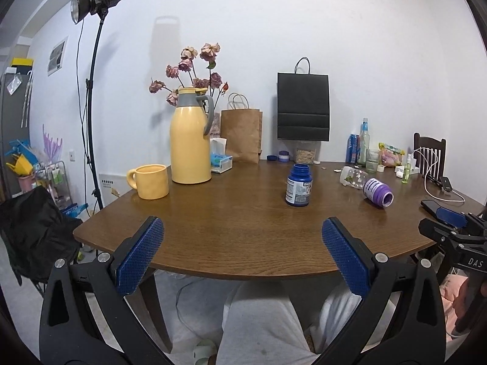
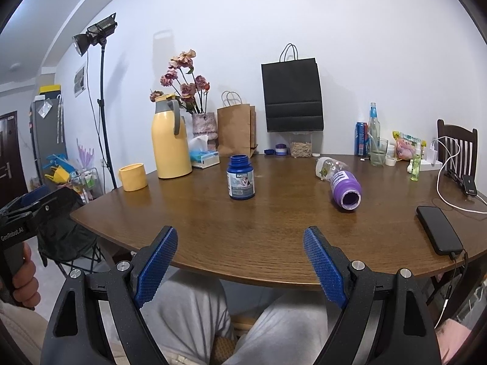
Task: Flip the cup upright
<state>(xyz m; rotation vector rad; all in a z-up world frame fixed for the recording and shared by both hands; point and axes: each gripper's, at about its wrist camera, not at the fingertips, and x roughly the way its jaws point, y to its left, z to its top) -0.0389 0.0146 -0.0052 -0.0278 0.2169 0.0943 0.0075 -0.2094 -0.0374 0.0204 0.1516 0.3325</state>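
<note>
From your left wrist camera, the left tongs (image 1: 242, 252) hang spread wide over the near edge of the worktop (image 1: 243, 243), with nothing between their blue pads (image 1: 140, 255). This view alone puts the yellow mug (image 1: 150, 181) close and large, upright at the far left beside the tall yellow thermos jug (image 1: 190, 137). The blue bottle (image 1: 298, 186) stands upright, lid off, near the middle. The cup you are after, a purple cup (image 1: 378, 192), lies on its side to the right with its open mouth turned toward the near right, touching or just beside a clear bottle (image 1: 353, 177) that also lies flat. Your right tongs (image 1: 444, 222) enter at the right edge; from here you cannot tell how far they are parted.

From your right wrist camera, the right tongs (image 2: 240, 263) are likewise spread wide and hold nothing, poised at the worktop's (image 2: 243, 228) near edge above your knees. Here the purple cup (image 2: 347, 188) shows its open mouth almost straight at you, still on its side, ahead and to the right of the tongs, with the clear bottle (image 2: 327, 167) behind it. The blue bottle (image 2: 241, 178) stands well apart to the cup's left. Only this view shows the whole black phone (image 2: 439, 229) lying flat near the right edge, with a cable plugged in. Your left hand (image 2: 26, 276) grips the other handle at the far left.
</note>
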